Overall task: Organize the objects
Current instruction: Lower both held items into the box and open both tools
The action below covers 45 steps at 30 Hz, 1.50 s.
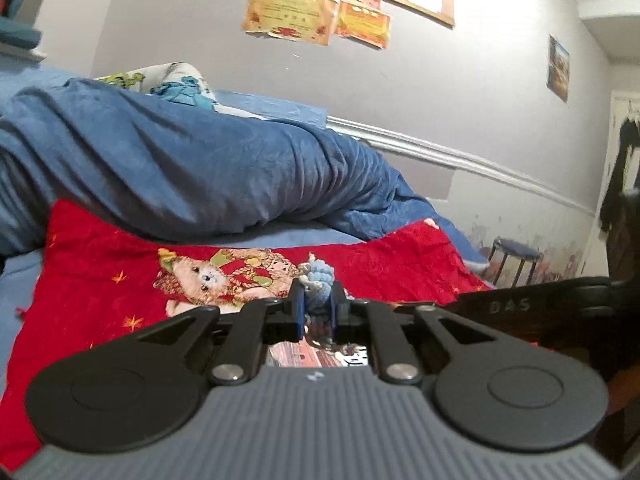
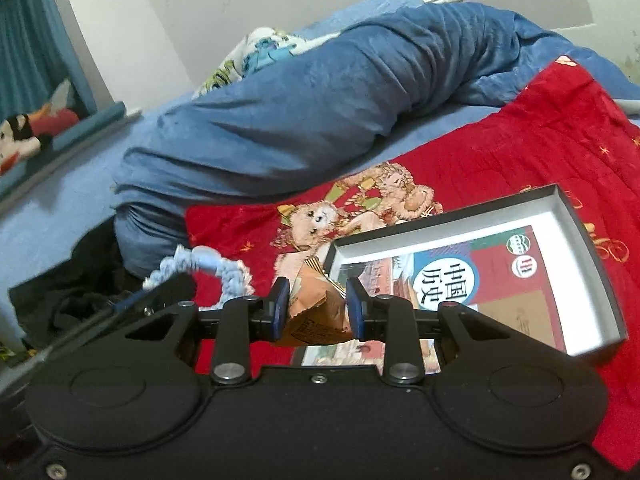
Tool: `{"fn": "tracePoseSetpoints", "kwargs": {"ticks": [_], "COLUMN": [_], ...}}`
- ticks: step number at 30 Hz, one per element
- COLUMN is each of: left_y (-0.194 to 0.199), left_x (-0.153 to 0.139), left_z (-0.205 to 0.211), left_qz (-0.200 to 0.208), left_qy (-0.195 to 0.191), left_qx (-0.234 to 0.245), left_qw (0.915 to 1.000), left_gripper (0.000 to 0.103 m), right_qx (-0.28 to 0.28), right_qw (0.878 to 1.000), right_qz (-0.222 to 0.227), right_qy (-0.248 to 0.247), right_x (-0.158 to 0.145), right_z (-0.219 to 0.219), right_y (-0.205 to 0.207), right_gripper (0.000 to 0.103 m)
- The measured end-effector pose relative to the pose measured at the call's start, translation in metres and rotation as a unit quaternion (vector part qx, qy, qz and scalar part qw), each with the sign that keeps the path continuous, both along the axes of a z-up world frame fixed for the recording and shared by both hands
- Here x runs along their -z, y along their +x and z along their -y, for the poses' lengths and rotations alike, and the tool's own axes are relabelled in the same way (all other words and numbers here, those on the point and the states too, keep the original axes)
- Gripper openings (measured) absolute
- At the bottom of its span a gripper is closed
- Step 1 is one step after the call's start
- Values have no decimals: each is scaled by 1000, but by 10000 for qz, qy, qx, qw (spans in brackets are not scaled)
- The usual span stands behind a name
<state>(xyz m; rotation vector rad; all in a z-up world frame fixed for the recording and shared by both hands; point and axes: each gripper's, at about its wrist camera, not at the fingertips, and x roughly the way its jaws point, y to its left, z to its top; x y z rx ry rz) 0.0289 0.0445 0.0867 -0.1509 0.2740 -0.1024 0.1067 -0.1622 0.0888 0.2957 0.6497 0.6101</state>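
- Knit toy: pale blue and grey yarn, looped and knotted; I see it raised above the red blanket, between the pads of my left gripper. In the right view its loop hangs left of my right gripper.
- Snack packet: crumpled orange-brown wrapper, raised just beside the near-left corner of the box.
- Box: shallow, dark walls, white inside, lying on the red blanket; a book with a red, blue and white cover lies in it.
- Bed: red blanket with a teddy-bear print, a rolled blue duvet behind it, a patterned pillow beyond.
- Room: grey wall with certificates; a stool at far right.
- Left gripper: nearly pressed together, pinching the knit toy.
- Right gripper: narrowly spread, pinching the snack packet.
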Motion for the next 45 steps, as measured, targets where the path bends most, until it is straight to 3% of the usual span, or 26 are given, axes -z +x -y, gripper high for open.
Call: {"fn": "tracePoseSetpoints", "kwargs": {"ticks": [6,12,17,22,44,45], "left_y": [19,36,38,38,39,39], "left_x": [32,75,94,102,104,103], "left_z": [3,17,25,32,31,30], "left_qz": [-143,-730,-926,-955,-1012,-1013], "left_qy": [-28,330,596,866,752,726], "left_qx": [53,-10,-163,-347,-515,-510], "left_qw": [9999,9968,9938,9910,9907,9909], "left_gripper": [16,16,16,17,29,40], "right_qx": [-35,-103,-163,-142,-186,-189], "right_qw": [9997,9989,9984,9977,9969,9968], "right_qz": [-244,-459,-540,-639,-766,-768], "right_qy": [-21,-8,-79,-188,-69,-71], "right_x": [45,82,96,107,122,122], "right_z": [-16,-13,-14,-16,-23,-23], "right_y": [33,53,53,51,52,52], "right_gripper": [30,30,30,30,31,31]}}
